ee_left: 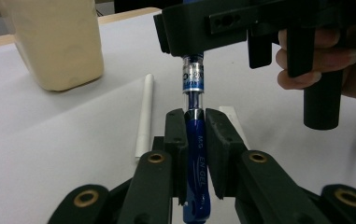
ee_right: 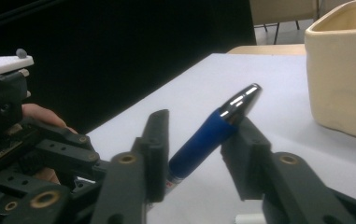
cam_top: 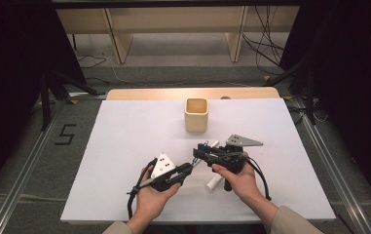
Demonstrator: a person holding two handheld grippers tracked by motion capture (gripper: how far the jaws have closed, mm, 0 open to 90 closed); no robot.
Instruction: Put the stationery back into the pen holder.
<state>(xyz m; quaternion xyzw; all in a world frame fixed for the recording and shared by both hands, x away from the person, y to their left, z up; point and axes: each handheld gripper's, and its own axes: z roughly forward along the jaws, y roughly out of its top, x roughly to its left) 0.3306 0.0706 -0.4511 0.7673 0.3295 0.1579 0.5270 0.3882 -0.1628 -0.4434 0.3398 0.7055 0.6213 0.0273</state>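
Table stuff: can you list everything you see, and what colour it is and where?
table: 1, white, under everything
cup: 1, cream, square, far middle of the table
blue pen: 1, blue, between the two tools
white sticks: 2, white, lying on the table by the tools
left tool: 1, black, clamped on the blue pen
right tool: 1, black, jaws around the pen's tip end
hands: 2, each holding a tool

Blue gel pen (ee_left: 196,154), off the table, clamped lengthwise between left gripper (ee_left: 195,140) jaws.
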